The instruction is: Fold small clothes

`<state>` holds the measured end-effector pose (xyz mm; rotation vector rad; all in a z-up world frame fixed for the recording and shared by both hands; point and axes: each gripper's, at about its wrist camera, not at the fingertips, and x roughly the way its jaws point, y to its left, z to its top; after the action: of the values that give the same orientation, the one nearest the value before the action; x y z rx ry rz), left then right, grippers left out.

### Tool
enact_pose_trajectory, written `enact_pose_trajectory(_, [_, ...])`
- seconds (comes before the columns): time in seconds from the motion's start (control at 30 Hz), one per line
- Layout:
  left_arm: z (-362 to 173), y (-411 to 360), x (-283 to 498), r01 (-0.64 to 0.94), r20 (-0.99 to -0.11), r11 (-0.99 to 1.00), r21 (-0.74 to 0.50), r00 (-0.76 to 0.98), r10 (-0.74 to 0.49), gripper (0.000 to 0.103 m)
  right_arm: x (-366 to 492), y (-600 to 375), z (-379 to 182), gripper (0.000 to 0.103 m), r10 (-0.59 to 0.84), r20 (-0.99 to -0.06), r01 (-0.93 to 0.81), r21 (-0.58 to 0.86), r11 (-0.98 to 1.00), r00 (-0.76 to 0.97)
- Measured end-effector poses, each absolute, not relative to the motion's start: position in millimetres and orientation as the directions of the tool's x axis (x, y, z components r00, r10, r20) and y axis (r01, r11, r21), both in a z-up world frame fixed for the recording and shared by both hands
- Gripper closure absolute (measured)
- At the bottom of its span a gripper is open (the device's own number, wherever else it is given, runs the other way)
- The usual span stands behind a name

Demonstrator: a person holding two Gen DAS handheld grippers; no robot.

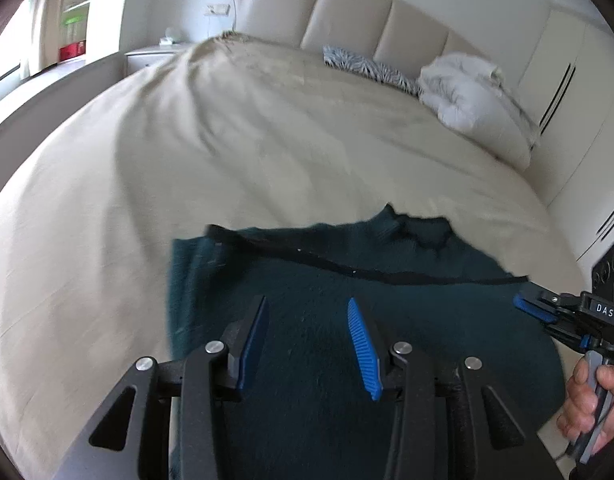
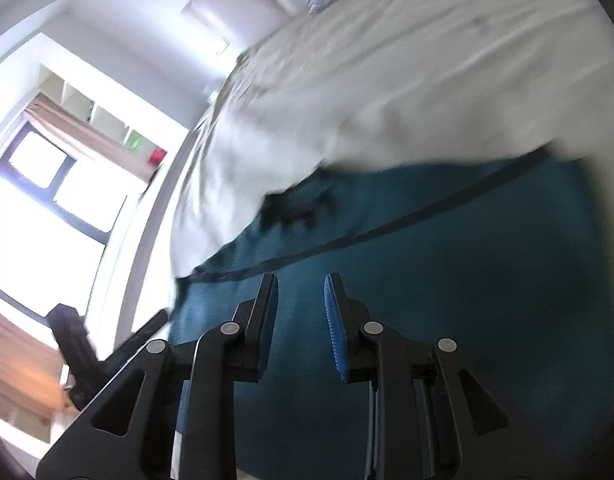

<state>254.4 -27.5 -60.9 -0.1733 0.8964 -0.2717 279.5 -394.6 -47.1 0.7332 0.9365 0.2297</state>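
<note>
A dark teal fleece garment [image 1: 327, 320] lies flat on the near part of the beige bed [image 1: 187, 140], with a black trim strip [image 1: 347, 268] running across it. My left gripper [image 1: 307, 304] is open and empty, hovering over the garment's middle. My right gripper [image 1: 521, 306] shows at the garment's right edge in the left wrist view, with a hand on its handle. In the right wrist view the right gripper [image 2: 300, 280] is open and empty over the teal garment [image 2: 447, 280], near its trim strip [image 2: 347, 240]. That view is tilted and blurred.
A crumpled white duvet [image 1: 467, 88] and a zebra-pattern cushion [image 1: 367, 66] lie at the head of the bed by the padded headboard [image 1: 347, 12]. White wardrobe doors [image 1: 579, 100] stand on the right. A nightstand [image 1: 151, 56] and a window [image 2: 47, 200] are on the left.
</note>
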Motion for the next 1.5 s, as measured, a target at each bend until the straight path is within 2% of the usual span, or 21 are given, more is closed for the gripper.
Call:
enact_pose_trajectory(0.07, [-77.2, -38.0, 265.2, 0.163, -0.790, 0.964, -0.210, 0.553, -0.265, 0.059, 295.9, -380.5, -70.0, 0.079, 0.536, -0.647, 0.147, 0.701, 0.698, 0.542])
enact_pose_trajectory(0.17, [-85.3, -34.9, 268.7, 0.169, -0.793, 0.965, -0.201, 0.550, -0.262, 0.059, 304.6, -381.4, -95.8, 0.080, 0.547, -0.642, 0.206, 0.728, 0.654, 0.537])
enact_pose_trajectory(0.27, [-86.8, -20.7, 272.5, 0.148, -0.789, 0.963, -0.226, 0.552, -0.270, 0.059, 301.2, -411.5, -109.4, 0.080, 0.580, -0.548, 0.240, 0.818, 0.523, 0.603])
enact_pose_trajectory(0.4, [-90.3, -8.6, 280.9, 0.140, -0.780, 0.954, -0.265, 0.551, -0.298, 0.060, 294.3, -461.3, -109.4, 0.080, 0.450, -0.597, 0.333, 0.776, 0.536, 0.664])
enact_pose_trajectory(0.57, [-92.6, -3.9, 279.2, 0.170, -0.756, 0.947, -0.271, 0.571, -0.319, 0.060, 260.7, -525.5, -109.0, 0.084, 0.313, -0.603, 0.423, 0.766, 0.484, 0.733])
enact_pose_trajectory(0.6, [-90.6, -3.0, 276.7, 0.164, -0.757, 0.949, -0.270, 0.572, -0.315, 0.060, 253.4, -530.7, -104.7, 0.080, 0.285, -0.613, 0.441, 0.755, 0.485, 0.737])
enact_pose_trajectory(0.67, [-81.2, -3.5, 261.5, 0.152, -0.763, 0.951, -0.267, 0.570, -0.306, 0.060, 239.1, -530.7, -90.9, 0.079, 0.241, -0.637, 0.465, 0.726, 0.507, 0.732])
enact_pose_trajectory(0.73, [-72.2, -10.6, 238.3, 0.179, -0.759, 0.944, -0.277, 0.562, -0.329, 0.055, 224.6, -510.9, -73.9, 0.079, 0.288, -0.617, 0.400, 0.733, 0.550, 0.733])
enact_pose_trajectory(0.8, [-67.6, -26.3, 204.7, 0.240, -0.761, 0.927, -0.286, 0.531, -0.373, 0.051, 209.5, -477.0, -63.0, 0.077, 0.401, -0.565, 0.296, 0.774, 0.559, 0.721])
enact_pose_trajectory(0.93, [-80.6, -47.3, 153.5, 0.291, -0.801, 0.926, -0.240, 0.480, -0.358, 0.050, 184.7, -385.8, -65.5, 0.074, 0.600, -0.523, 0.141, 0.813, 0.565, 0.605])
enact_pose_trajectory(1.0, [-90.3, -48.2, 142.5, 0.289, -0.815, 0.933, -0.215, 0.474, -0.334, 0.050, 175.9, -351.6, -84.1, 0.074, 0.669, -0.515, 0.138, 0.835, 0.533, 0.536])
enact_pose_trajectory(1.1, [-94.4, -44.9, 143.7, 0.281, -0.825, 0.935, -0.215, 0.460, -0.328, 0.050, 171.6, -324.9, -120.0, 0.075, 0.695, -0.563, 0.182, 0.818, 0.545, 0.447])
enact_pose_trajectory(1.17, [-95.6, -43.0, 146.1, 0.285, -0.831, 0.934, -0.214, 0.450, -0.328, 0.051, 168.1, -335.1, -129.7, 0.077, 0.710, -0.524, 0.184, 0.845, 0.501, 0.470])
enact_pose_trajectory(1.33, [-97.0, -43.6, 142.5, 0.291, -0.830, 0.935, -0.200, 0.457, -0.320, 0.051, 129.3, -400.4, -125.8, 0.077, 0.626, -0.524, 0.267, 0.846, 0.462, 0.578])
enact_pose_trajectory(1.5, [-97.9, -43.8, 141.3, 0.292, -0.829, 0.935, -0.202, 0.458, -0.322, 0.051, 82.4, -488.1, -114.7, 0.075, 0.442, -0.552, 0.383, 0.824, 0.416, 0.707])
